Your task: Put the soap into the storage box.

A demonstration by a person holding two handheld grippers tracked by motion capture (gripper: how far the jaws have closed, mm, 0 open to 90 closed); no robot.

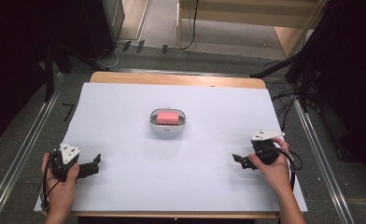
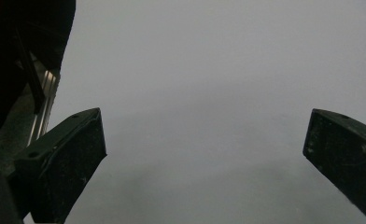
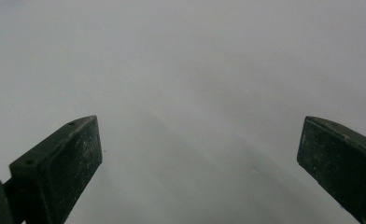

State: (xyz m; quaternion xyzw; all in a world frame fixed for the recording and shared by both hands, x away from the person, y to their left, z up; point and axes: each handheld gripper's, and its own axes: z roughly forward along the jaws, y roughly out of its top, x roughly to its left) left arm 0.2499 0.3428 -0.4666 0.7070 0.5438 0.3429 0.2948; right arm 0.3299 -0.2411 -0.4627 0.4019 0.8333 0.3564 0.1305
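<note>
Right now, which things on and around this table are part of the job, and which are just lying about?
Part of the job:
pink block in the white dish
left gripper, open
right gripper, open

Lying about:
white table cover
cables on the floor
wooden shelf behind

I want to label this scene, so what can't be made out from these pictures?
- Pink block in the white dish, high view: too small to tell whether it is soap or sponge; the dish wall hides its underside.
- Left claw, high view: too small and dark to read its opening; the left gripper view shows the jaws wide apart over white tabletop.
- Right claw, high view: likewise; the hand covers its body.
</note>
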